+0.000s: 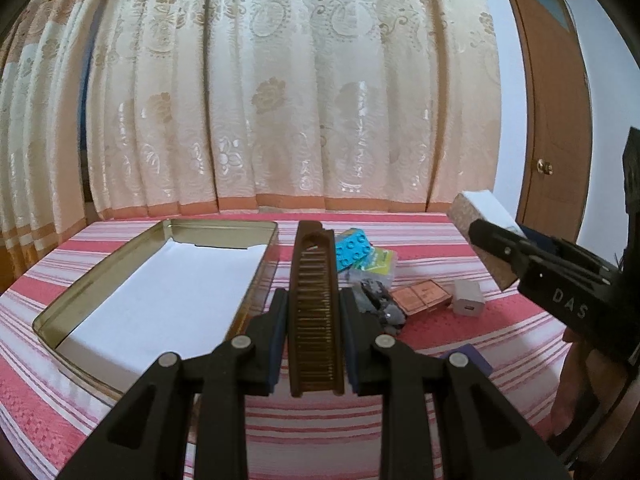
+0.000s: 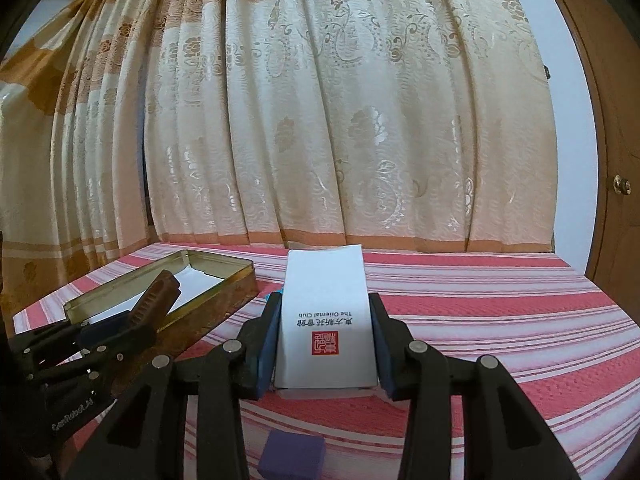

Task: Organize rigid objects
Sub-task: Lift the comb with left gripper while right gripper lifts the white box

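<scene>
Left claw (image 1: 314,344) pinching a brown comb (image 1: 314,304); right claw (image 2: 326,344) pinching a white box (image 2: 326,320), both raised over the striped bench (image 2: 480,320).

Both claws are closing on their loads: the comb is pointing forward between the left fingers, just beside the open gold tin (image 1: 100,280) lined with white paper. The box, printed "The Oriental Club", is sitting upright between the right fingers. Beyond the comb, a blue brick (image 1: 352,250), a copper-coloured case (image 1: 420,298) and a white charger (image 1: 468,298) are lying close together on the bench; a purple block (image 2: 292,456) is lying nearer, below the right claw.
</scene>
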Demonstrator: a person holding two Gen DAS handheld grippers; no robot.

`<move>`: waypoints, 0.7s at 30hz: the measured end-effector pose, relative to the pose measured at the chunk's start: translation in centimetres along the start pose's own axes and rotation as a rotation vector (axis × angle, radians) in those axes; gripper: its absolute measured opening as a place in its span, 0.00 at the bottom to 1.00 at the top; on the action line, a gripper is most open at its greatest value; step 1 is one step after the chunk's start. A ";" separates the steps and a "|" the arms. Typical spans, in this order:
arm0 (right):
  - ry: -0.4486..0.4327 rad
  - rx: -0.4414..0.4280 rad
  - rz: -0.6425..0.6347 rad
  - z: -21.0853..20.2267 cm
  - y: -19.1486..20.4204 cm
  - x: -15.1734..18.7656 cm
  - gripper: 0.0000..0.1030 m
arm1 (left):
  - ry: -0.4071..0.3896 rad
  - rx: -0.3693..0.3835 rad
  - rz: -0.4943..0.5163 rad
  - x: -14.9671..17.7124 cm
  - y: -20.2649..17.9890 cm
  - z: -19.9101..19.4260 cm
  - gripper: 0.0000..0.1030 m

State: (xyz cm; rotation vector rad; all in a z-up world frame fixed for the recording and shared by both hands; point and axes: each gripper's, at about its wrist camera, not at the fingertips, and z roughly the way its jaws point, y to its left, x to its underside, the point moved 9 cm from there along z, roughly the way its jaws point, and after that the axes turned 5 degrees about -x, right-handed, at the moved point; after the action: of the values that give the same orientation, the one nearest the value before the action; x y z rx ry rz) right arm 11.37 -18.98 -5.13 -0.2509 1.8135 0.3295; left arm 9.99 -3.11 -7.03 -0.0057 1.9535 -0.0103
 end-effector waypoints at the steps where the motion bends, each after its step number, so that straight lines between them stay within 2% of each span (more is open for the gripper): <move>1: -0.001 -0.002 0.000 0.1 0.1 0.0 0.42 | 0.000 -0.002 0.000 -0.1 0.2 0.0 0.23; 21: -0.001 -0.059 -0.038 1.5 4.3 -0.3 0.42 | -0.039 -0.052 -0.023 -0.6 3.5 -0.4 0.23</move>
State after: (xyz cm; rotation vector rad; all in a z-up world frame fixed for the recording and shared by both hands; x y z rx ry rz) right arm 11.38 -14.44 -4.86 -0.3257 1.7972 0.3571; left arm 9.84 0.39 -6.40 -0.0627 1.9145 0.0254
